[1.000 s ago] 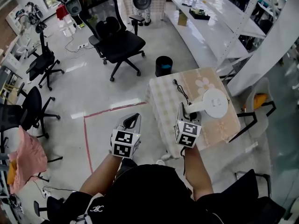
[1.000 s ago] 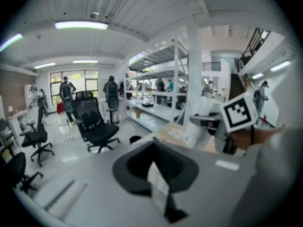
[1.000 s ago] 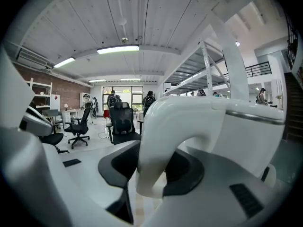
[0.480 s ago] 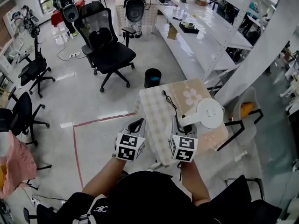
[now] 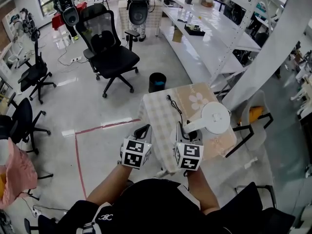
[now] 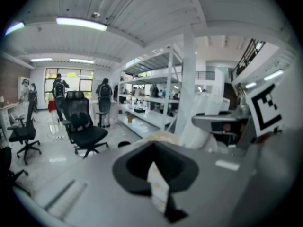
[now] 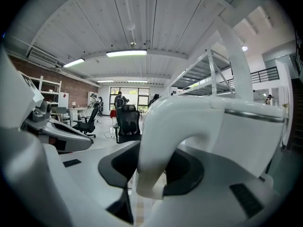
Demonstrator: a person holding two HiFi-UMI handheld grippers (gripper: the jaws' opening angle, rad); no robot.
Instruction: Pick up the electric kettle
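The white electric kettle (image 5: pixel 215 118) hangs just over the small table with the checked cloth (image 5: pixel 158 115). Its curved handle (image 5: pixel 191 127) points toward me. My right gripper (image 5: pixel 185 132) is shut on that handle. In the right gripper view the handle (image 7: pixel 158 141) fills the gap between the jaws and the kettle body (image 7: pixel 241 141) rises at the right. My left gripper (image 5: pixel 143 131) hovers beside the table's left edge, shut with nothing in it. The left gripper view shows the kettle (image 6: pixel 208 122) off to the right. A black cord (image 5: pixel 175 107) lies on the cloth.
A black bin (image 5: pixel 157 81) stands behind the table, and a black office chair (image 5: pixel 109 52) is further back. White shelving (image 5: pixel 209 33) runs along the right. A grey chair (image 5: pixel 253 118) stands right of the table. Red tape (image 5: pixel 78 155) marks the floor at the left.
The right gripper has risen a little with the kettle handle in it. The left gripper has drifted closer to the table edge. Over the last half second both are nearly still.
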